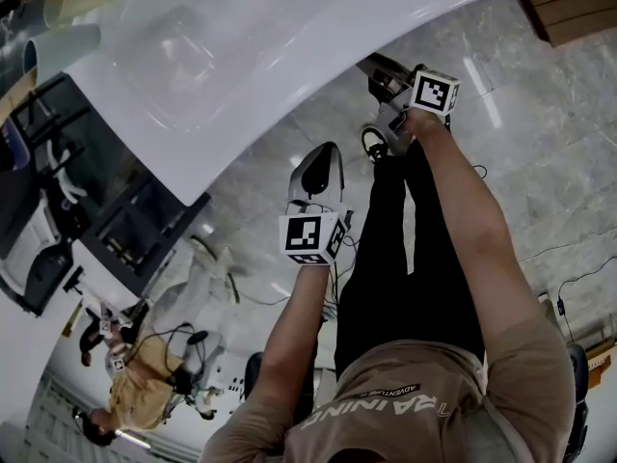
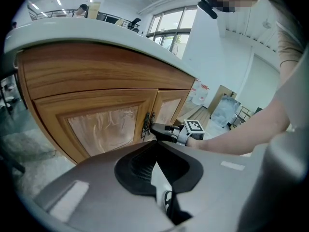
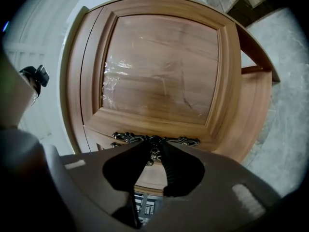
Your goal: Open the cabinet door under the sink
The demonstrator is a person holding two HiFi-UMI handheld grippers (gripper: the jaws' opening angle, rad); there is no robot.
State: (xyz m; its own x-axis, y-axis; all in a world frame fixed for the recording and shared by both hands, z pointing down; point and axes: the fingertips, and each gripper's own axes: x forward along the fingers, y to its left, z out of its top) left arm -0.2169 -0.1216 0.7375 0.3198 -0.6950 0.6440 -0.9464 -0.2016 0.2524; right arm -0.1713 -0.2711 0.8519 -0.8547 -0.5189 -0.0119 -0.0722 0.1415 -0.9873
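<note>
My right tongs [image 3: 155, 141] were closed on the dark knob [image 3: 154, 152] of the cabinet door [image 3: 164, 66], one jaw on each side of it, just below the ornate metal plate [image 3: 181, 140] that the knob sat on. The wooden door filled most of the right gripper view, and its middle panel was covered with a wrinkled clear film. From the left gripper view the two doors stood side by side under the curved front of the white sink counter [image 1: 289, 66]. They looked flush with the frame, and their handles met at the seam between them. That same view showed my right arm reaching across to the seam.

My left tongs [image 2: 157, 142] were closed too, the jaw tips pressed together with nothing between them. They hung in the air, well apart from the doors and pointing towards them. In the head view they hovered over the grey marbled floor [image 1: 540, 162], just outside the counter's edge, while the right tongs reached in beneath it.
</note>
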